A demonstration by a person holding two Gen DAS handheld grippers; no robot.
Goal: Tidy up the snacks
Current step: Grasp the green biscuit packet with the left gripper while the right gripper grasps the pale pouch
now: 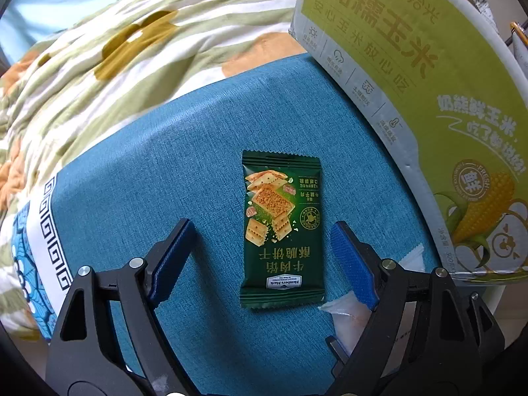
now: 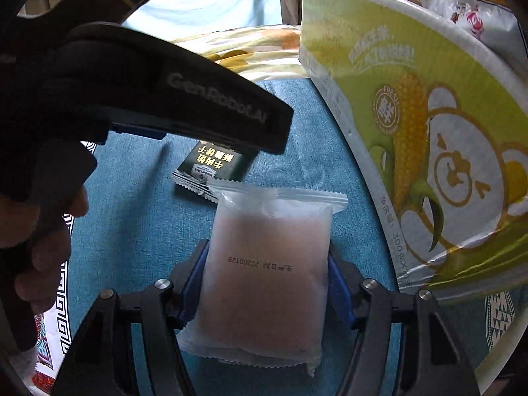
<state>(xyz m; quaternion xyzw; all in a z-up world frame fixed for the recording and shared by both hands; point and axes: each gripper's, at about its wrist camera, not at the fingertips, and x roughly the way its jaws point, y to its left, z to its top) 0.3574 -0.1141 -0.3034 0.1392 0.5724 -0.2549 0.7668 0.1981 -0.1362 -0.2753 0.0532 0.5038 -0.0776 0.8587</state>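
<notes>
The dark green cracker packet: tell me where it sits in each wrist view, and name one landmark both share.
Left wrist: dark green cracker packet lies centre frame on the blue cloth, between the open fingers.
Right wrist: upper centre, partly hidden under the other hand-held gripper.
Shared landmark: the green corn box.

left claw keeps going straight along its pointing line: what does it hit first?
Most likely the green cracker packet, lying flat on the blue cloth between the open fingers of the left claw. Nothing shows above it, though depth is hard to judge.
</notes>
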